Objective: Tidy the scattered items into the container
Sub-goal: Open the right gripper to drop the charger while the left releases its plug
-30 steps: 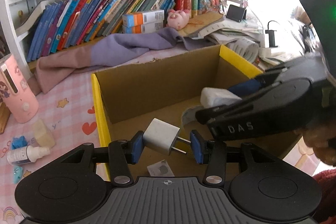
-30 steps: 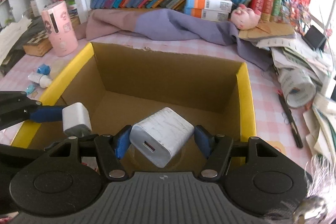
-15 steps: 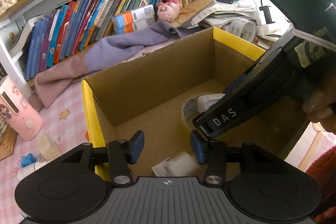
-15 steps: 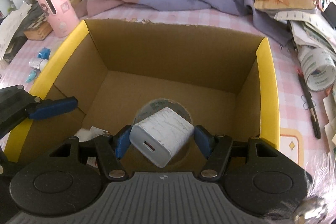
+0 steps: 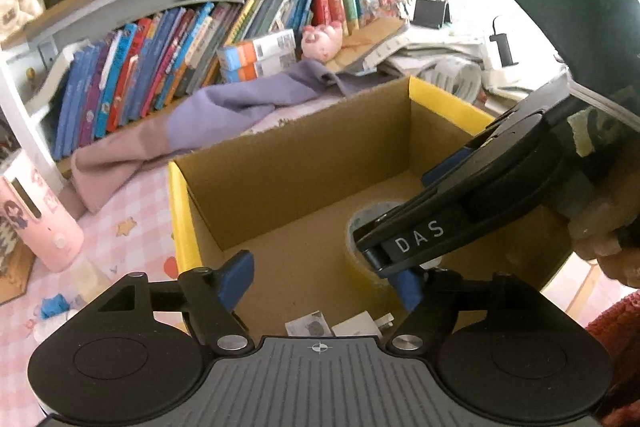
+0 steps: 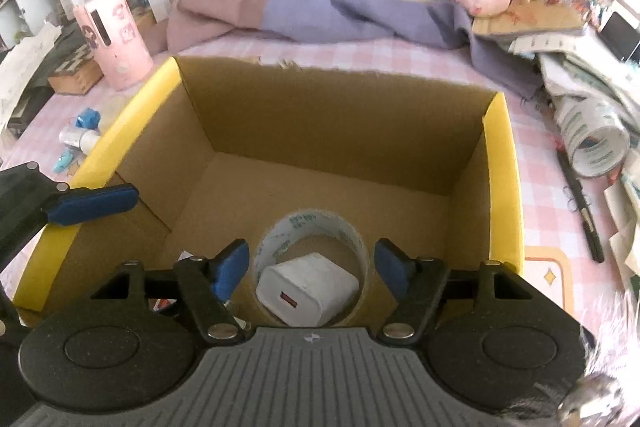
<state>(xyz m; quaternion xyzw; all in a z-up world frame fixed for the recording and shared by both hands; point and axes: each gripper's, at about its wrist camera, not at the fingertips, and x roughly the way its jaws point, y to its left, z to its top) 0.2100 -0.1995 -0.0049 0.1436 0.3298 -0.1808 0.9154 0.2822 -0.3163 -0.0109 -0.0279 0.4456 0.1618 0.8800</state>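
Observation:
A cardboard box (image 6: 332,115) with yellow side rims stands on the pink checked table; it also shows in the left wrist view (image 5: 304,163). My right gripper (image 6: 312,267) is open above the box. Below it a white marbled charger (image 6: 306,289) lies inside a tape roll (image 6: 316,227) on the box floor. My left gripper (image 5: 324,281) is open and empty over the box's near left part. A small white plug (image 5: 360,323) and a paper tag (image 5: 308,327) lie on the floor below it. The right gripper's body crosses the left wrist view.
A pink cylinder (image 6: 114,35), a small white bottle (image 6: 78,138) and blue bits (image 6: 88,118) sit left of the box. A purple cloth (image 6: 340,15) lies behind it, under shelved books. A tape roll (image 6: 596,143), a pen (image 6: 582,211) and papers lie right.
My left gripper opened and dropped the small white plug into the box. My right gripper then opened and dropped the marbled charger into the tape roll.

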